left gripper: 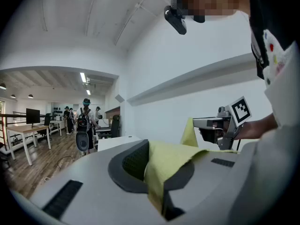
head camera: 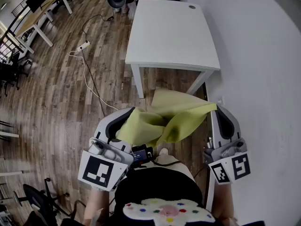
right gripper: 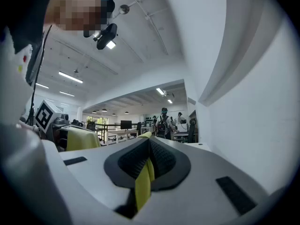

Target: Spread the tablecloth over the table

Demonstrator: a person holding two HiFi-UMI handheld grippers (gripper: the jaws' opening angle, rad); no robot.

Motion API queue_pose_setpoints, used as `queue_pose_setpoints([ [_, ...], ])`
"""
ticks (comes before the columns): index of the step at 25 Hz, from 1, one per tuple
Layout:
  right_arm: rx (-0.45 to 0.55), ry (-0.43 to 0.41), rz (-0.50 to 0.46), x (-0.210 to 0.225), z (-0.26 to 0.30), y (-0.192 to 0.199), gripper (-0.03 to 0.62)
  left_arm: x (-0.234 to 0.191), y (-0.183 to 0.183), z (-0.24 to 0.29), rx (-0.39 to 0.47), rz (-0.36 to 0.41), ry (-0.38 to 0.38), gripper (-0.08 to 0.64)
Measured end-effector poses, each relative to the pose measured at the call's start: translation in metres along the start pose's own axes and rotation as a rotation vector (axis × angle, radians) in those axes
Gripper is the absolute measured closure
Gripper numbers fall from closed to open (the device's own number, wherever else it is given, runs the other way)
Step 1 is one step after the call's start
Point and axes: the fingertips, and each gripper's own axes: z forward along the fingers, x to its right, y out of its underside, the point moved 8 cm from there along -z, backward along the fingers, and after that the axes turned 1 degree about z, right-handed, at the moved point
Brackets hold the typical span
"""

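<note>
**Cloth gripped at two edges, short of the table**

Pinched at one edge in the left gripper and at another in the right gripper, with both pairs of jaws closed right down on the thin yellow-green fabric tablecloth. Plain to see along each gripper: a fold of cloth squeezed between the dark ribbed pads, and nothing else in the grip. Probably taken at two separate edges so as to pull the cloth apart into a flat sheet later.

Carried in the air between the two grippers, sagging and folded over itself in the middle, close in front of the body and above the brown wood-plank floor. Held high, most likely, to stop the loose middle from dragging on the boards.

Not yet on the white rectangular table, which is a short way ahead, bare apart from a small round cap near the far end, and close along the pale wall. Judged as the approach stage, with nothing spread so far. Both grippers aimed roughly level toward the table, apparently to carry the leading edge over the near end and lay the cloth forward.

Worth minding: little room beside the table on the wall side for the right gripper. No concern from the white power strip and cable on the floor, well off to the left.
</note>
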Motion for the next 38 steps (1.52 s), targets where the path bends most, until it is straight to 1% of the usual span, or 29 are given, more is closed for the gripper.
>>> queue_pose_setpoints([
  [10,-0.004,-0.001,-0.013,-0.011,0.004,-0.001,0.56,-0.007,0.0,-0.002,0.008,0.0,0.016,0.548],
  [13,0.005,0.003,0.011,-0.012,0.009,-0.001,0.558,-0.013,-0.001,0.001,0.013,0.018,0.016,0.548],
  [15,0.018,0.003,0.022,-0.013,0.014,-0.004,0.56,-0.019,-0.005,0.003,0.032,0.04,0.009,0.549],
  [19,0.048,-0.005,-0.027,-0.024,0.027,-0.016,0.56,-0.036,-0.018,0.001,0.099,0.069,-0.002,0.548],
  [25,0.098,-0.026,-0.099,-0.044,0.035,-0.034,0.558,-0.051,-0.032,-0.005,0.166,0.056,-0.004,0.548],
  [27,0.105,-0.025,-0.123,-0.043,0.037,-0.035,0.558,-0.051,-0.034,0.0,0.173,0.059,-0.001,0.548],
  [32,0.121,-0.018,-0.109,-0.032,0.04,-0.036,0.558,-0.052,-0.037,0.01,0.186,0.067,0.003,0.548],
  [35,0.125,-0.027,-0.106,-0.019,0.047,-0.035,0.558,-0.053,-0.037,0.022,0.188,0.072,-0.006,0.548],
  [38,0.129,-0.043,-0.088,0.003,0.062,-0.031,0.558,-0.055,-0.037,0.045,0.179,0.08,-0.018,0.548],
])
